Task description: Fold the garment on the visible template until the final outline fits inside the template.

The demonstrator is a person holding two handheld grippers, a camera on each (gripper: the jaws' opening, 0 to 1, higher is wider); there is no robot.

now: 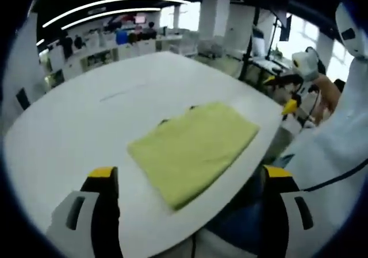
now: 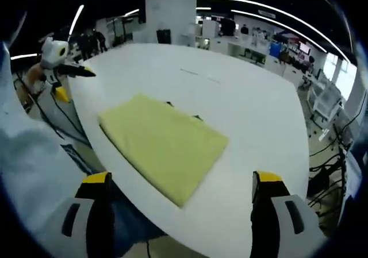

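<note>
A yellow-green garment (image 1: 195, 146) lies folded into a flat rectangle on the white table (image 1: 86, 126), near its front edge. Small dark marks (image 1: 192, 107) peek out along its far side; whatever lies under the garment is hidden. My left gripper (image 1: 191, 174) hovers above the table's edge in front of the garment, open, its yellow-tipped jaws wide apart and holding nothing. In the right gripper view the same garment (image 2: 164, 146) lies on the table (image 2: 247, 103), with dark marks (image 2: 197, 118) at its far edge. My right gripper (image 2: 182, 180) is also open and holds nothing.
A white-and-yellow device (image 1: 302, 68) with cables stands off the table's edge, also visible as the device (image 2: 54, 57) at far left. A faint line (image 1: 123, 93) marks the tabletop. A person's white sleeve (image 1: 339, 143) and blue trousers (image 1: 241, 218) are close by. Desks and people fill the background.
</note>
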